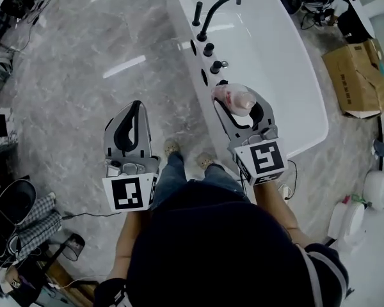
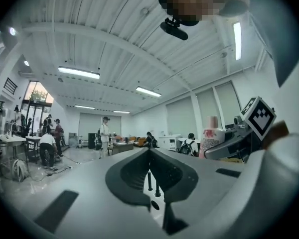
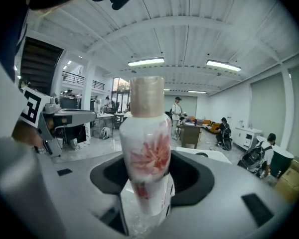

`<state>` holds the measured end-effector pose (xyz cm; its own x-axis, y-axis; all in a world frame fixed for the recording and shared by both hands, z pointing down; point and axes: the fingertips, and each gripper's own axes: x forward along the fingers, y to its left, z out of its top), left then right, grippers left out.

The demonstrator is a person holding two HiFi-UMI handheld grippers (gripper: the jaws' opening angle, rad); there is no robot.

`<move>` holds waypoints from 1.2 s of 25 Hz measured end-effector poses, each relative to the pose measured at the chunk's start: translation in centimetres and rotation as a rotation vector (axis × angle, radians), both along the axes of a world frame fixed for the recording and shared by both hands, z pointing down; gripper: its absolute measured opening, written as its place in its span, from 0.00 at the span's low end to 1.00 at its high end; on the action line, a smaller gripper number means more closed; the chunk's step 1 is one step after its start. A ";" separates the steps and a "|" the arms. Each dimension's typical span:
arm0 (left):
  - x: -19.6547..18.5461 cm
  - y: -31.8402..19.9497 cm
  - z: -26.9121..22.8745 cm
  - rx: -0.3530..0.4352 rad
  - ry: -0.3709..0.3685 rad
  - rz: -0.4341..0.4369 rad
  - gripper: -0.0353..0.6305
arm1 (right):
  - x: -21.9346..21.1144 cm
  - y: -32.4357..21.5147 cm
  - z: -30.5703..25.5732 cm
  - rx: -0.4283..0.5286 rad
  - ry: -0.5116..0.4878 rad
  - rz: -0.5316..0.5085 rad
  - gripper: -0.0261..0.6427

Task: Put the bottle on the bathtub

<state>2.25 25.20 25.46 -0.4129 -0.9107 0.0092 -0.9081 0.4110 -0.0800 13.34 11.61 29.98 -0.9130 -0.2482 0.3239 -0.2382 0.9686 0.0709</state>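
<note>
The right gripper's [image 1: 242,102] fingers [image 1: 225,115] clamp a white bottle [image 3: 148,143] with a red flower print and a beige cap. The bottle sticks out past the fingers, over the bathtub's [image 1: 294,75] near edge, close to the black faucet [image 1: 217,8]. The left gripper's [image 1: 137,110] fingers are pressed together with nothing between them, above the grey floor [image 1: 83,75] beside the tub.
</note>
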 end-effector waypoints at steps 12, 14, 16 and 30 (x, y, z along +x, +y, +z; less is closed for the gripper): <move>-7.2 0.8 0.6 0.006 0.017 0.091 0.09 | -4.8 1.0 -0.2 0.001 -0.002 0.115 0.40; -7.4 0.3 0.8 0.004 0.022 0.104 0.09 | -5.0 0.6 -0.1 0.004 0.003 0.126 0.40; -7.6 -0.3 1.0 0.006 0.026 0.113 0.09 | -5.3 0.2 0.0 0.008 0.003 0.127 0.40; -15.2 -8.8 1.9 0.016 0.019 0.064 0.09 | -15.6 -8.2 0.7 0.020 -0.046 0.037 0.40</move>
